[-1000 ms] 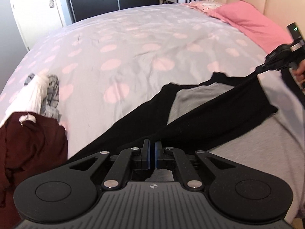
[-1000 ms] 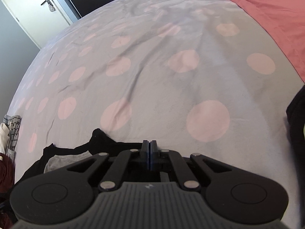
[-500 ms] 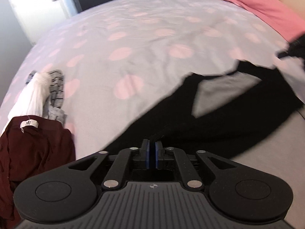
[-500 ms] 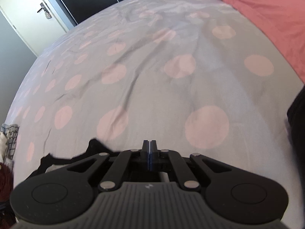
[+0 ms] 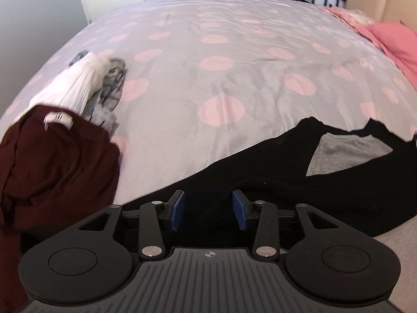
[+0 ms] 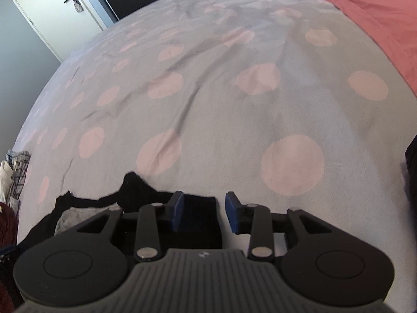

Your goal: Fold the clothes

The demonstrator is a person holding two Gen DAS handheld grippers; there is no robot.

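A black garment (image 5: 260, 161) with a grey inner panel (image 5: 346, 154) lies spread on the bed's near edge. My left gripper (image 5: 208, 208) sits over its left part, jaws opening, with black cloth lying loose between the blue pads (image 5: 178, 210). In the right wrist view the same black garment (image 6: 138, 190) lies at the lower left. My right gripper (image 6: 204, 211) is over its edge, jaws opening, with black fabric between the pads but not pinched.
A grey duvet with pink dots (image 5: 221, 65) covers the bed. A pile of clothes lies at the left: a maroon garment (image 5: 52, 161), a white ribbed one (image 5: 78, 86) and a grey checked one (image 5: 112, 83). Pink pillows (image 5: 391, 39) lie at the far right. A white door (image 6: 49, 7) stands beyond.
Both grippers were shut on the black garment and have opened, letting it drop onto the bed. The left gripper moved down and left; the garment now lies flatter.
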